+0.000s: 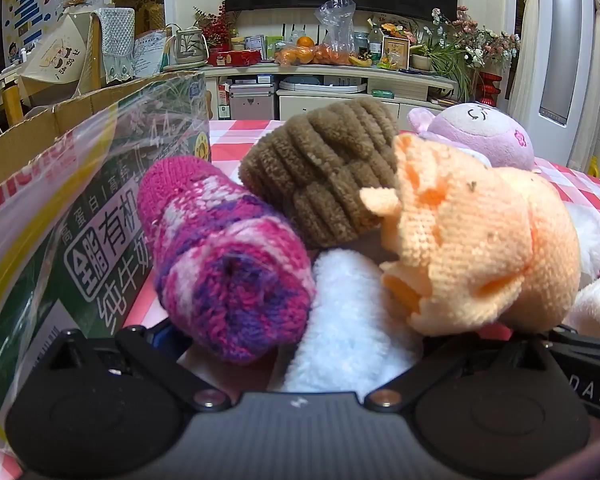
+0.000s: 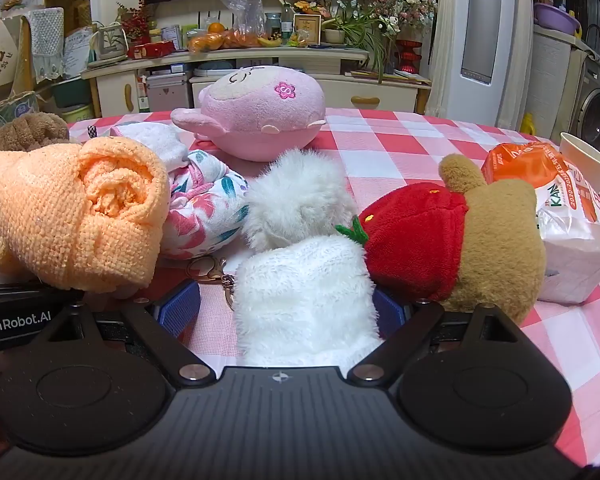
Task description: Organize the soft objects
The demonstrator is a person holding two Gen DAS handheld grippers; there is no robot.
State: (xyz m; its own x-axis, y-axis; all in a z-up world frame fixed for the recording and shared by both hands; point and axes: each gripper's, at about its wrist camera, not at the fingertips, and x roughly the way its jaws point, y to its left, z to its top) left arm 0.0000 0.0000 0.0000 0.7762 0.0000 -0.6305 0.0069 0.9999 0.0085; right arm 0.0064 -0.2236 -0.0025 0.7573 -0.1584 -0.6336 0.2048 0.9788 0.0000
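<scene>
Right claw (image 2: 286,312) apart around white fluffy roll (image 2: 304,296); left claw (image 1: 300,344) apart (crowded), cardboard box (image 1: 60,128) just left.

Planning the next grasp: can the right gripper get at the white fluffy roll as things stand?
Probably yes. The right gripper is open, and the white fluffy roll already lies between its jaws with nothing over it. The strawberry bear plush crowds the right-hand side and may be nudged.

Printed on cardboard carton (image 1: 112,216) side — "全脂", "有机", "纯牛奶", "高蛋白". Marked "GenRobot.AI" on left gripper (image 2: 14,322) body. Marked "DAS" on right gripper (image 1: 592,394) body. Tissue pack (image 2: 560,208) — "KAN", "2020". Letter "S" embroidered on pink plush (image 2: 260,112) flower.
</scene>
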